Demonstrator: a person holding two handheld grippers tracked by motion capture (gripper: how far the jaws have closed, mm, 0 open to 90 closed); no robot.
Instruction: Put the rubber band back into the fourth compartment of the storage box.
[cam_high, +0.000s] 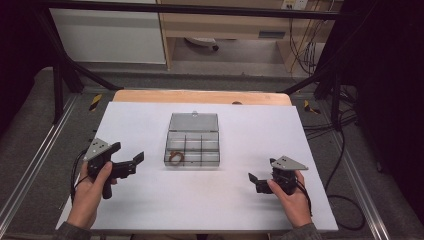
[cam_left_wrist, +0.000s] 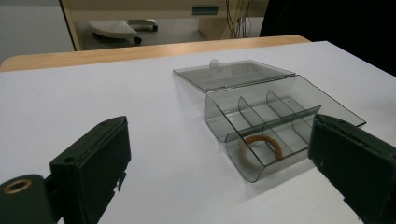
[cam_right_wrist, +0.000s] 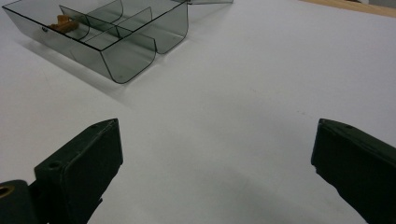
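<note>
Both grippers idle near the bench's near edge, box between them.

I see the clear box (cam_high: 192, 145) mid-bench with its lid (cam_high: 193, 121) laid open toward the far edge, and a brown ring (cam_high: 175, 157) in its near-left compartment. My left gripper (cam_high: 131, 162) sits well apart to the box's left, jaws spread wide with nothing between them. My right gripper (cam_high: 254, 181) sits to the box's right, nearer the near edge, jaws likewise wide apart and bare.
</note>
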